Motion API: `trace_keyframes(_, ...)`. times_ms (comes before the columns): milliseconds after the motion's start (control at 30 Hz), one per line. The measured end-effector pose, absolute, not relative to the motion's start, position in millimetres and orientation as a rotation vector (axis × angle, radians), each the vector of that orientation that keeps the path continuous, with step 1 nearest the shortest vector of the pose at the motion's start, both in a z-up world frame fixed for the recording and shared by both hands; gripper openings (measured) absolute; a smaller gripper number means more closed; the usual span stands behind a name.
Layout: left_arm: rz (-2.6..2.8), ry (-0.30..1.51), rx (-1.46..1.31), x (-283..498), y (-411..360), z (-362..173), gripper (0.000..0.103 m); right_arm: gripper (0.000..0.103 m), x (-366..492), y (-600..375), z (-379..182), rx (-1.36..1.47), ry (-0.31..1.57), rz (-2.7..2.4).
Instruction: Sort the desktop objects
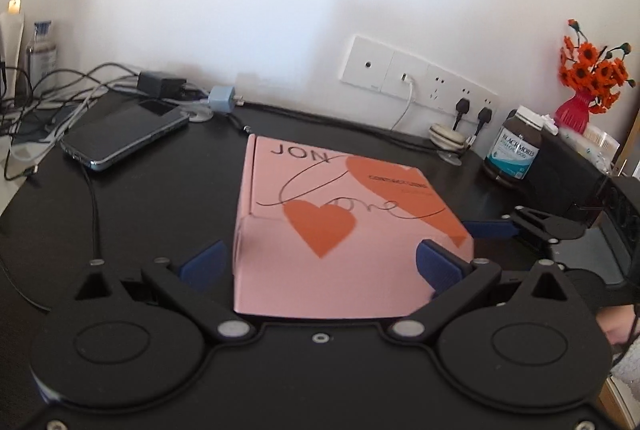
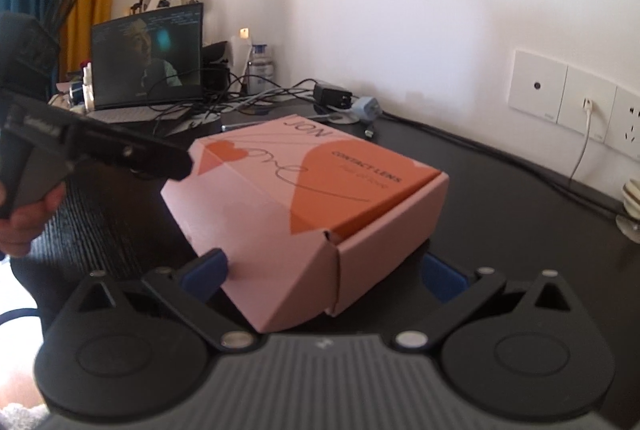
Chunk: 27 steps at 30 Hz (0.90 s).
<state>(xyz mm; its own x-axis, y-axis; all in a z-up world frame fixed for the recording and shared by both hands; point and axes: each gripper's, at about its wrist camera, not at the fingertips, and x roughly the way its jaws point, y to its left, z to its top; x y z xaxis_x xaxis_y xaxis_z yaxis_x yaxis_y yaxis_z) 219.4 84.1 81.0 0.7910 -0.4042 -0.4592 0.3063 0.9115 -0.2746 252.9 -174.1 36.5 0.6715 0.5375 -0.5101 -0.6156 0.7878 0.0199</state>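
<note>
A pink contact lens box (image 1: 340,222) with orange hearts sits in the middle of the black desk (image 1: 152,206). The left gripper (image 1: 320,264) is spread wide, with one blue finger on each side of the box's near end. The right gripper (image 2: 326,270) is spread wide too, around a corner of the box (image 2: 304,198); its left finger (image 2: 206,270) touches the box's side. Behind the box to the left lies a phone (image 1: 124,136). To the box's right stands a brown pill bottle (image 1: 514,146).
</note>
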Motion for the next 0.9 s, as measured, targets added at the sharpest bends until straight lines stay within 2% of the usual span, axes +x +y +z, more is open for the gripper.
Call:
trace_keyframes(433, -0.434, 0.556, -0.251, 246.4, 59.6, 77.3, 0.103, 0.102, 262.8, -154.7, 31.7, -0.223, 0.540, 0.650)
trace_keyframes(600, -0.432, 0.567, -0.246, 253.4, 59.1, 78.5, 0.103, 0.102, 264.6, -189.5, 45.6, -0.269, 0.572, 0.674)
trace_keyframes(733, -0.401, 0.557, -0.186, 255.4, 50.2, 77.3, 0.103, 0.102, 287.5, -233.2, 71.8, -0.135, 0.573, 0.584)
trace_keyframes(900, -0.362, 0.541, -0.144, 258.2, 42.3, 75.8, 0.103, 0.102, 343.1, -252.8, 76.7, 0.213, 0.562, 0.574)
